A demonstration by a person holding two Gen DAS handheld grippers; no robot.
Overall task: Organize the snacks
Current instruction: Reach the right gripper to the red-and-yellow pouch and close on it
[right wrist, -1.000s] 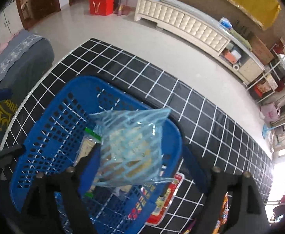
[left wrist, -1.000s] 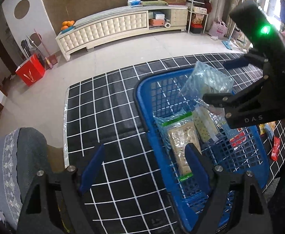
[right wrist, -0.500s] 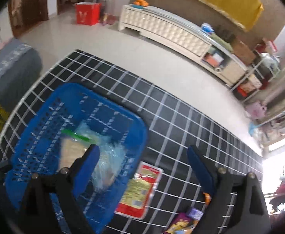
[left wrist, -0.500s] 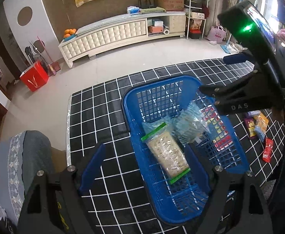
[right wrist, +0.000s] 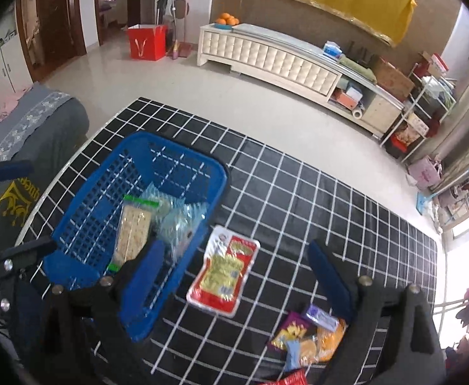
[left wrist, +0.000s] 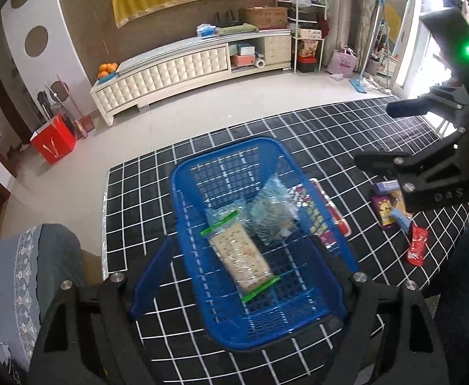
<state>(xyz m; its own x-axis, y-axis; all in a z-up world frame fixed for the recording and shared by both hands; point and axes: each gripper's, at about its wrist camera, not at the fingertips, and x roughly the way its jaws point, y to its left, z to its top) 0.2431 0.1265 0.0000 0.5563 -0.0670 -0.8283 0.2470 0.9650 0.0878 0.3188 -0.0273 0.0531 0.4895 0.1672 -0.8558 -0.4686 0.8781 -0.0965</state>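
Observation:
A blue plastic basket (left wrist: 186, 192) (right wrist: 87, 224) stands on the black grid cloth. Inside lie a cracker pack with green ends (left wrist: 244, 256) (right wrist: 132, 231) and a clear blue-patterned bag (left wrist: 273, 208) (right wrist: 180, 224). A red and yellow snack pack (right wrist: 223, 276) (left wrist: 334, 215) lies on the cloth just right of the basket. A pile of small snack packs (right wrist: 308, 337) (left wrist: 391, 205) lies further right. My left gripper (left wrist: 244, 269) is open and empty above the basket's near end. My right gripper (right wrist: 234, 276) is open and empty above the red pack.
The black grid cloth (left wrist: 138, 192) covers the table. A grey cushioned seat (left wrist: 35, 272) (right wrist: 42, 122) stands at the left. A small red packet (left wrist: 415, 247) lies at the cloth's right side. Beyond are a tiled floor and a white cabinet (left wrist: 186, 67).
My right gripper let the blue-patterned bag drop into the basket, opened, and pulled back to the right over the red pack. My left gripper drew back, showing more of the basket.

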